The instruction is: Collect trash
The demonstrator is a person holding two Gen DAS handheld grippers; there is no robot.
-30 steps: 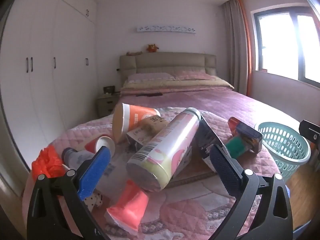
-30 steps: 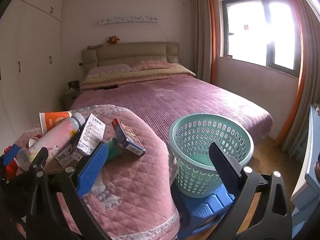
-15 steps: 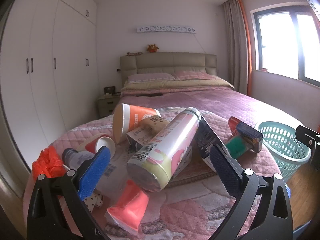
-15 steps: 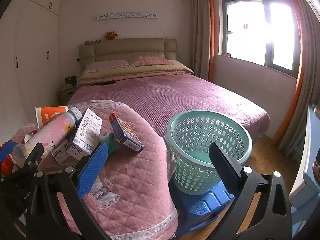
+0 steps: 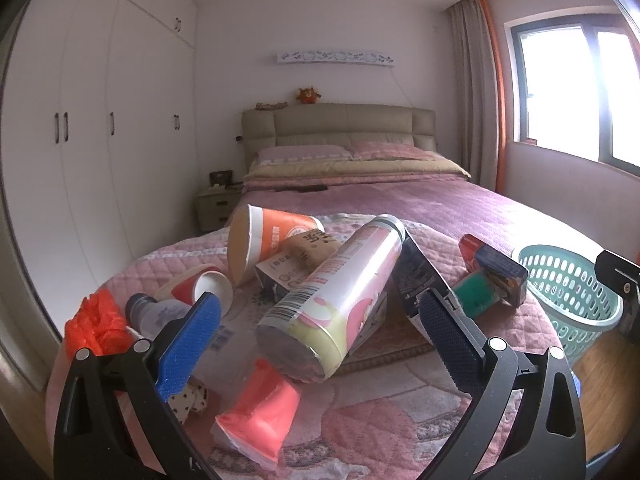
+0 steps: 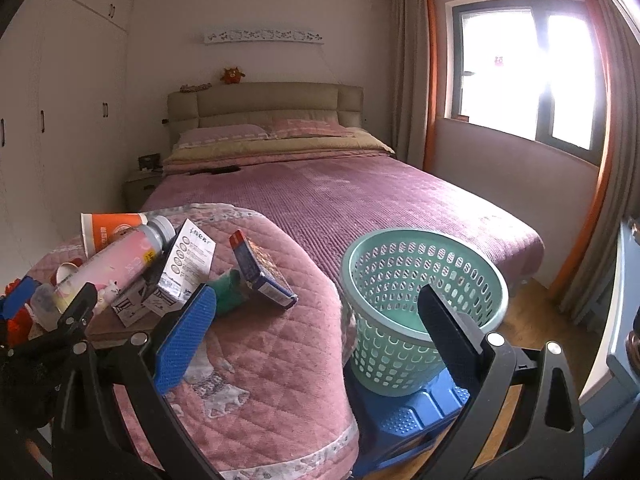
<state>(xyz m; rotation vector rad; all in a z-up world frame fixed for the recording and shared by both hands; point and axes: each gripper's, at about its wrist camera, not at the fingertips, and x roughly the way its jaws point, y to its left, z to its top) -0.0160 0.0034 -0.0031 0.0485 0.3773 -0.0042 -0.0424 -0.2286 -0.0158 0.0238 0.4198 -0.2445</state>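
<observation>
Now — left tool [image 5: 316,336] agape | can [image 5: 332,300] between pads (untouched) | right tool [image 6: 316,332] agape

Both wrist views faced the bed's headboard [image 5: 338,126]. The left sat close over the quilted surface [image 5: 380,420]; the right looked from farther right, nearer the basket [image 6: 424,304]. Both shared these.

Glossy plastic canister [image 5: 336,300] on matt quilted cloth cover [image 6: 272,344].
</observation>
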